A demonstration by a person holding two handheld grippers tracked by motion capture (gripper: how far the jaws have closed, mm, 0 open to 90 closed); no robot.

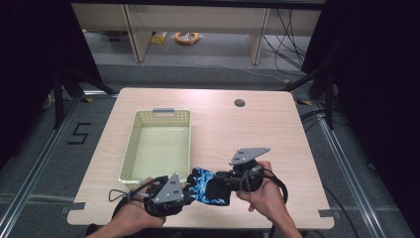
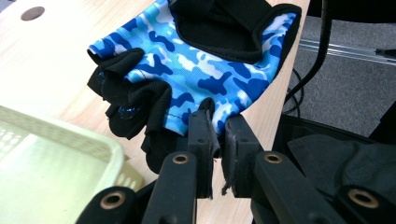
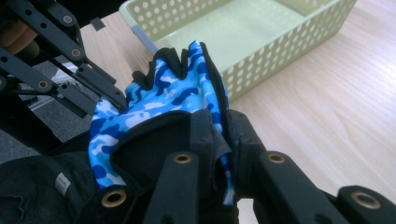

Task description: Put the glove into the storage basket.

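Both the left gripper (image 2: 215, 135) and right gripper (image 3: 219, 130) were clamped on the blue camouflage fingerless fabric glove (image 1: 208, 184), held above the table's near edge beside the empty pale-green perforated plastic basket (image 1: 130, 148), so placing remained undone.

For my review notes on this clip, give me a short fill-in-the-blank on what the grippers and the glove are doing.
1. The left gripper and right gripper are both shut on the blue camouflage ____.
2. The pale green basket holds ____.
3. In the high view, the basket sits to the ____ of the round hole in the table.

Missing words: glove; nothing; left
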